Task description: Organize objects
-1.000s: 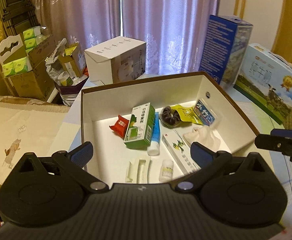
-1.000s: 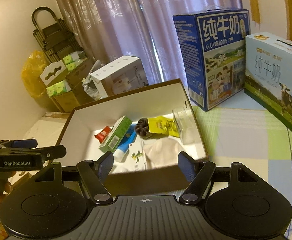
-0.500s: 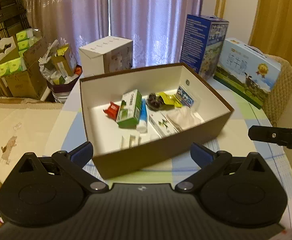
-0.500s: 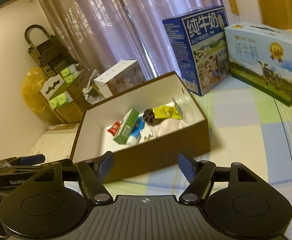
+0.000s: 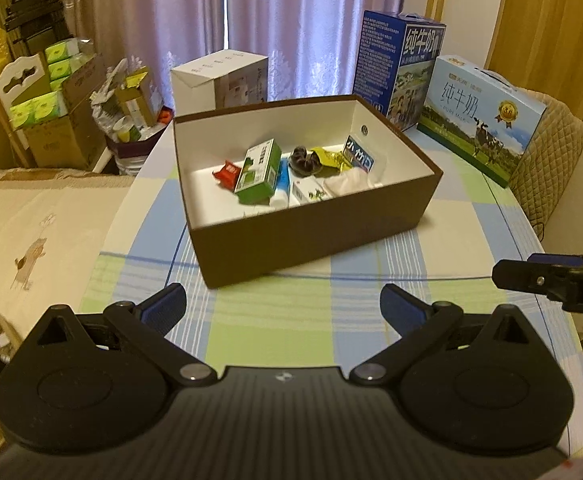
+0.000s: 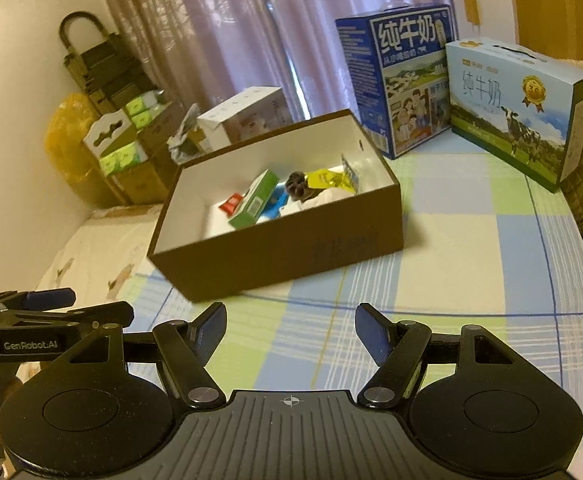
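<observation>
A bench [image 5: 371, 320] covered with a blue, green and white checked cloth fills the middle of both views. Toward its far side a brown box [image 5: 311, 236] with a white inside is set at a slant, its top open. Behind the box, at the far right of the bench, two milk cartons are stood side by side: a dark blue one [image 5: 401, 64] and a pale blue one [image 5: 479, 120] with a cow printed on it. A white carton [image 5: 219, 80] is seen beyond the box on the left, near the lilac curtains.

Inside the brown box the small things are gathered against the far wall. A green packet [image 5: 257, 172] lies tilted near the middle, with a red sachet [image 5: 227, 172] just to its left and a blue-and-white tube [image 5: 281, 188] touching its right side. A dark ring-shaped thing [image 5: 303, 160], a yellow wrapper [image 5: 329, 158] and a crumpled white tissue [image 5: 351, 182] are found further right.

The left tongs [image 5: 283, 308] are held spread over bare cloth in front of the box, with nothing between the pads. The right tongs [image 6: 291, 332] are likewise held apart and empty, clear of the box.
</observation>
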